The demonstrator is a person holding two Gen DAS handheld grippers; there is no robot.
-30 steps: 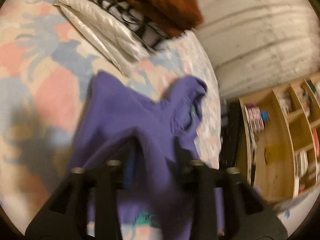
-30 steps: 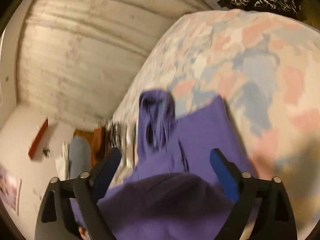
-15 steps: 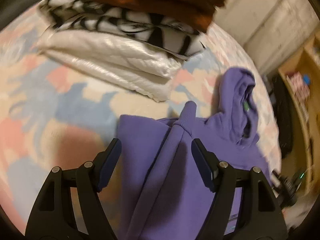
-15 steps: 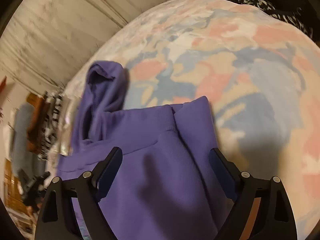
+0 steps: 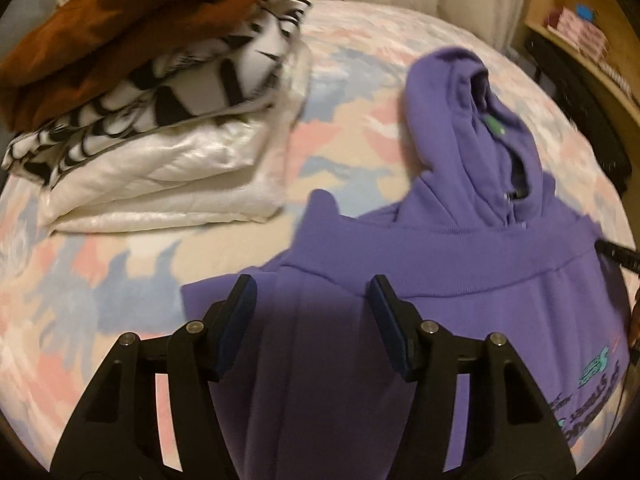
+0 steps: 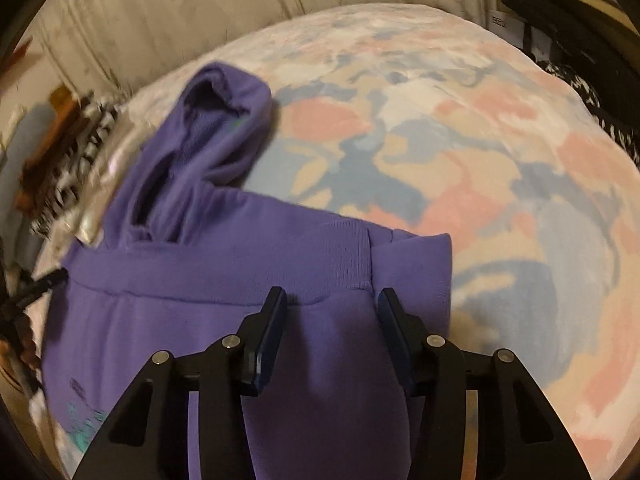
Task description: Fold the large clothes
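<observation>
Both grippers hang over the purple hoodie, which lies flat on the pastel bedspread, hood toward the wall, beside the stack of folded clothes. Left gripper and right gripper are half open and closing, fabric beneath but nothing pinched, likely seeking the next fold. A second ago the hoodie hung bunched; now it lies spread.

Each black tool has blue-padded fingers and silver screws.
</observation>
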